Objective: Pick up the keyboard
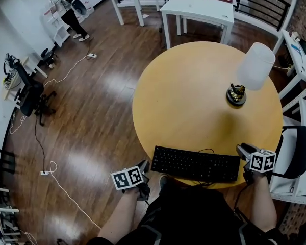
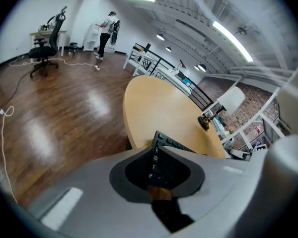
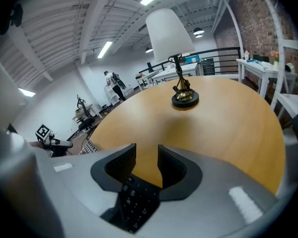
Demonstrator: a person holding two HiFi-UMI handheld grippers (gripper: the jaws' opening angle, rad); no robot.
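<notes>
A black keyboard point(image 1: 196, 163) lies along the near edge of the round yellow table point(image 1: 194, 96), its cable curling behind it. My left gripper point(image 1: 144, 166) is off the table's rim at the keyboard's left end. In the left gripper view its jaws point(image 2: 156, 150) stand a narrow slit apart, and the keyboard's end point(image 2: 175, 144) shows through and beyond the slit. My right gripper point(image 1: 244, 150) is at the keyboard's right end. Its jaws point(image 3: 146, 155) are open, with the keyboard's keys point(image 3: 134, 202) low between the fingers and neither pad pressing on them.
A white-shaded lamp point(image 1: 247, 73) stands on the table's right side, well behind the keyboard. A black chair point(image 1: 296, 152) is just right of my right gripper. White tables point(image 1: 196, 9) stand at the back; an office chair point(image 1: 33, 98), floor cables and a person point(image 1: 66, 11) are far left.
</notes>
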